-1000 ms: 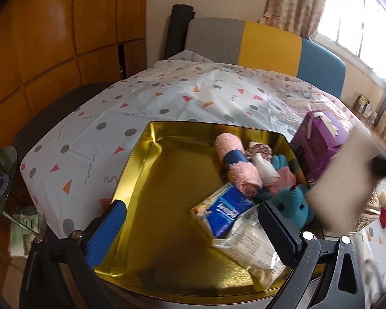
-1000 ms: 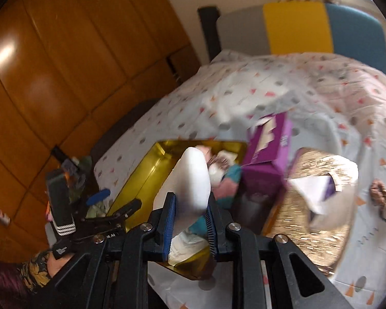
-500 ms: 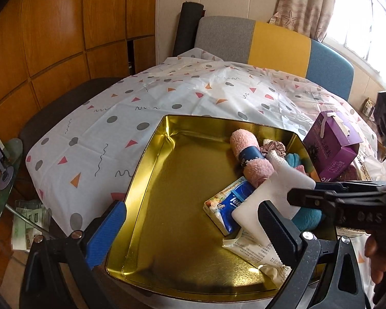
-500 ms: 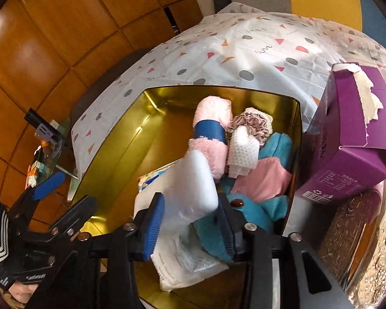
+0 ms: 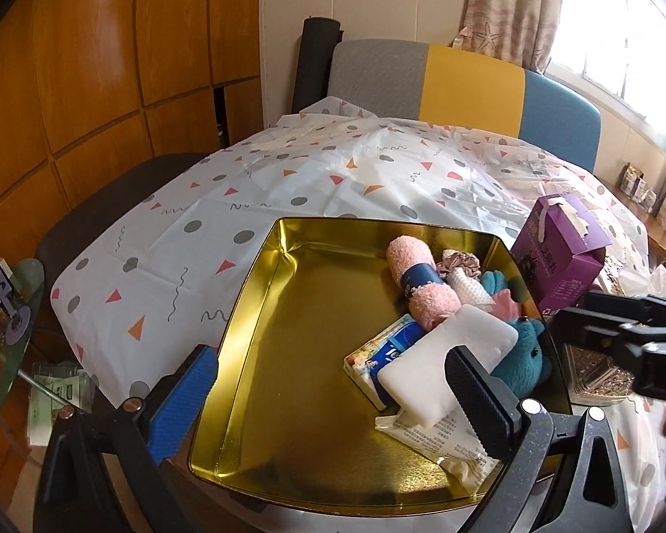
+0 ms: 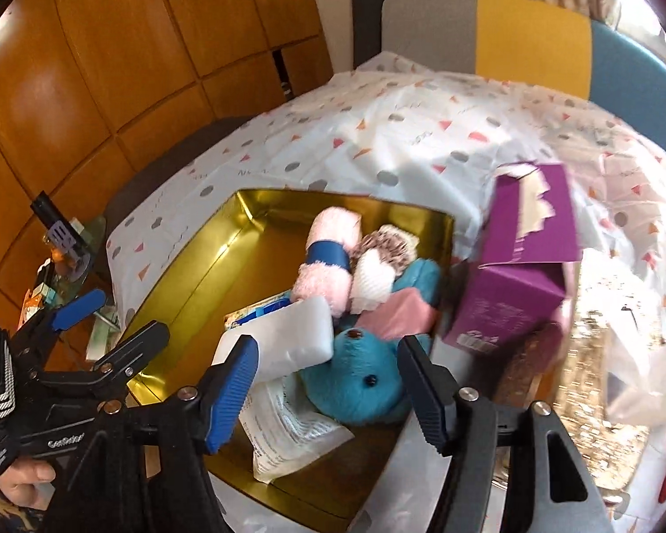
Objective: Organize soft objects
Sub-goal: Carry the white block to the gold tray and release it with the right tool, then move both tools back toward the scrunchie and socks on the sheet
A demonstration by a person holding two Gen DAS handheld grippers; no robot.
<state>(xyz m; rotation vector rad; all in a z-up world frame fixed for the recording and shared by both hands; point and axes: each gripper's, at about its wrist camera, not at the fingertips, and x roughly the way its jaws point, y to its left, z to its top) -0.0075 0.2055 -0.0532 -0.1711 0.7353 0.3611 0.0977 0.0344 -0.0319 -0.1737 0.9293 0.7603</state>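
both grippers hang with fingers spread and nothing between them, the left gripper (image 5: 328,395) over the near rim of the gold tin (image 5: 262,266), the right gripper (image 6: 328,382) above its right side. inside, the white sponge (image 5: 448,364) lies on a blue tissue pack (image 5: 390,346), touching the teal plush (image 6: 355,382). behind sits the pink rolled towel (image 5: 417,280). further right, a purple box (image 5: 559,248) on the patterned tablecloth (image 5: 288,177).

The white sponge (image 5: 448,366) hides most of the blue tissue pack (image 5: 388,348) beneath it.
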